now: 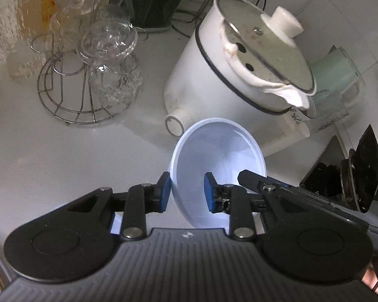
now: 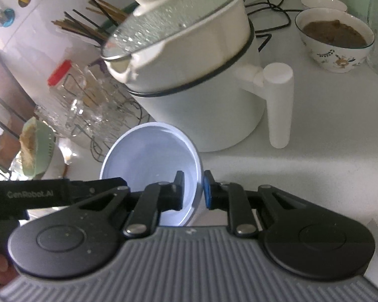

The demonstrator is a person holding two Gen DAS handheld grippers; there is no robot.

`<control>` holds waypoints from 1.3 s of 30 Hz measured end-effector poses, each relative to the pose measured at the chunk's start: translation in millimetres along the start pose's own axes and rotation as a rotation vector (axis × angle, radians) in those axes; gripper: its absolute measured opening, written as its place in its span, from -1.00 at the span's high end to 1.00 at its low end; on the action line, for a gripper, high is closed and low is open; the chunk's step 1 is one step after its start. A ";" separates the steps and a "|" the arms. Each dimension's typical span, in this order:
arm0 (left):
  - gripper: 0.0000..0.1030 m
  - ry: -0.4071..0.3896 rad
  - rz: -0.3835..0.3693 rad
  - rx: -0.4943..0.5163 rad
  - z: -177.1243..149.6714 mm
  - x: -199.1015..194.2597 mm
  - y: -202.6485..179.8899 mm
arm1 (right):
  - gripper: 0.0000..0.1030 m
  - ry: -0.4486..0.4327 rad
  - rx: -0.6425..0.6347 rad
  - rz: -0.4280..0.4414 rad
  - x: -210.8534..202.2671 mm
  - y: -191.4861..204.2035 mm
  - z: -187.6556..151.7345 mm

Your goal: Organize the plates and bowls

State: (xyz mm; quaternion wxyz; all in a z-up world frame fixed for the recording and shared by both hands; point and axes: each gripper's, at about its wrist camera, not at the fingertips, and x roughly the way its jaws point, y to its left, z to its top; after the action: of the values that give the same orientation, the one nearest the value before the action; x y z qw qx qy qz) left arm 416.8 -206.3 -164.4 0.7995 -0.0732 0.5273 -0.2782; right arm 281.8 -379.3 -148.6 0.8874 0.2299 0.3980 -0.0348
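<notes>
One white plastic bowl (image 1: 219,156), one white electric pot (image 2: 196,75) with one glass lid (image 2: 168,17), one wire glass rack (image 1: 70,95), two ceramic bowls, one floral (image 2: 337,40) and one plain (image 2: 323,2), and two handheld grippers, left (image 1: 186,191) and right (image 2: 192,191).

My fingers (image 1: 162,193) wear blue pads; the bowl (image 1: 218,161) is pale blue-white, the pot (image 2: 201,95) white, black-banded.

Both views are dim with soft, even light and strong fisheye bending at the edges. The white pot (image 2: 201,80) is smeared by motion blur, and beside it the glassware (image 1: 108,58) looks hazy and overexposed.
</notes>
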 end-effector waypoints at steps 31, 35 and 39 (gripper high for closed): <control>0.37 -0.101 0.011 -0.012 -29.7 -94.4 5.3 | 0.64 -0.084 0.003 0.113 -70.7 38.2 -16.7; 0.37 -0.123 0.041 -0.035 -38.1 -109.7 17.6 | 0.64 -0.072 -0.007 0.142 -69.1 49.9 -21.0; 0.37 -0.142 0.074 -0.067 -46.1 -122.0 34.3 | 0.64 -0.048 -0.028 0.180 -62.6 66.0 -25.2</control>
State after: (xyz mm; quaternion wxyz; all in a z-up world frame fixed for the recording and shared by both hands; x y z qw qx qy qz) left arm 353.4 -105.8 -100.6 0.8417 -0.0997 0.4807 -0.2247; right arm 237.9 -317.1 -92.8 0.8994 0.2514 0.3548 0.0452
